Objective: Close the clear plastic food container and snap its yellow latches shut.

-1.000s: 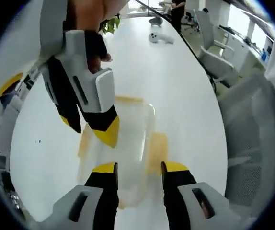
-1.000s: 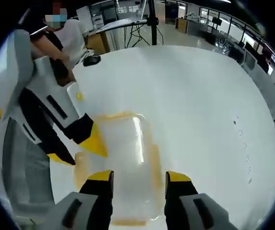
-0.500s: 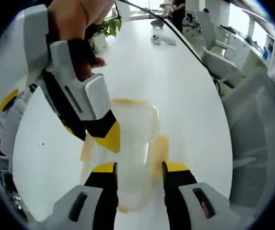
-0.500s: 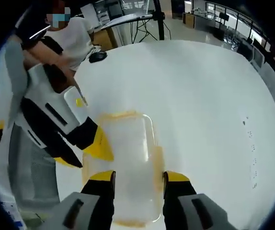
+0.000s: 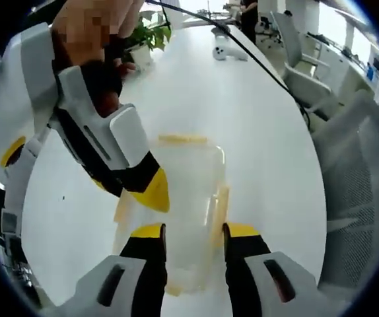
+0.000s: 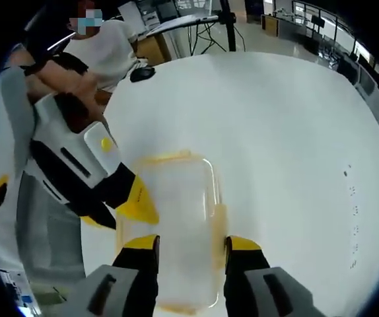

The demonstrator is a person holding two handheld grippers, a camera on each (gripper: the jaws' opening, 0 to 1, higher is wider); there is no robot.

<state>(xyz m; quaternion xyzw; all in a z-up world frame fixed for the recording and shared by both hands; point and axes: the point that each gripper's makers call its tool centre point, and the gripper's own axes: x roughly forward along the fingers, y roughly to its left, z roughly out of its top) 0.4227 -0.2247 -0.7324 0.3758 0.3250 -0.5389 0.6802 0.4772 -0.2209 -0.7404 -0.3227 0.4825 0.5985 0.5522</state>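
Note:
The clear plastic container lies on the white table with its lid on and yellow latches along its edges. My left gripper hangs open over its near end. My right gripper reaches in from the upper left, one yellow tip at the container's left edge. In the right gripper view the container lies ahead of the open right gripper, a yellow latch along its right side. The left gripper comes in from the left, its tip at the container's left side.
A grey mesh chair stands beside the table's right edge. A potted plant and a white device sit at the far end. A person in a white shirt and a black mouse are behind the container.
Both views have shifted, and the container now sits a little farther from the jaws. The yellow latch on its right side looks narrower. The other gripper's tip has stayed at the left edge.

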